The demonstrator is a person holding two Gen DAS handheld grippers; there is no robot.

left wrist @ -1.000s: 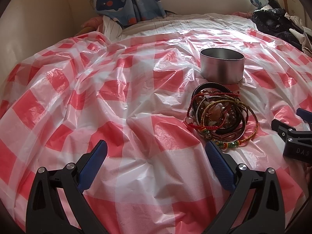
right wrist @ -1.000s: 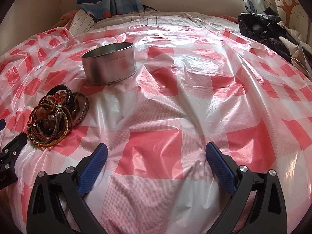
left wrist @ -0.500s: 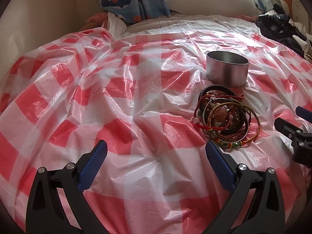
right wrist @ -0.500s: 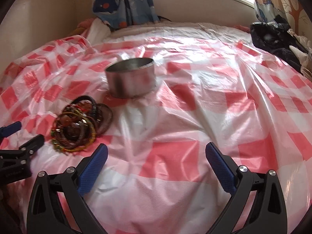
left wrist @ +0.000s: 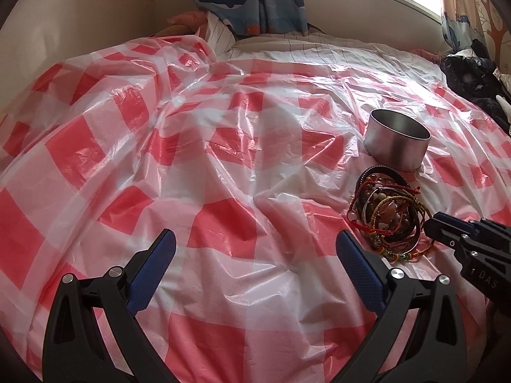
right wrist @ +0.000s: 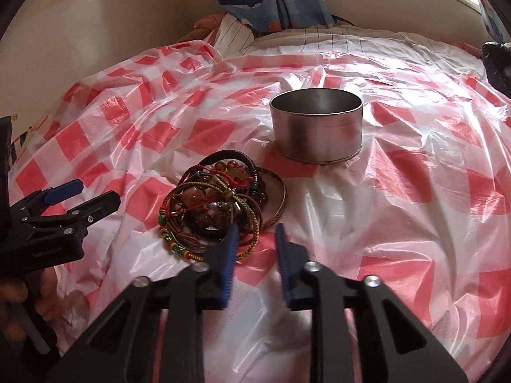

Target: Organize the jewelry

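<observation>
Bracelet pile point(right wrist: 220, 204) just in front of steel tin point(right wrist: 316, 127) | R gripper point(right wrist: 255, 233) jaws closing, nothing between, at pile's near edge | L gripper point(left wrist: 255, 249) wide, empty

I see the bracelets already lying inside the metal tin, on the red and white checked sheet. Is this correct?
Not quite. The bracelets are not inside the tin; they lie in a pile on the checked sheet in front of it. The tin looks empty as far as its inside shows. The right wrist view shows this clearly.

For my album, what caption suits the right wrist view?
Closing right gripper reaches the bracelet pile before a metal tin.
</observation>
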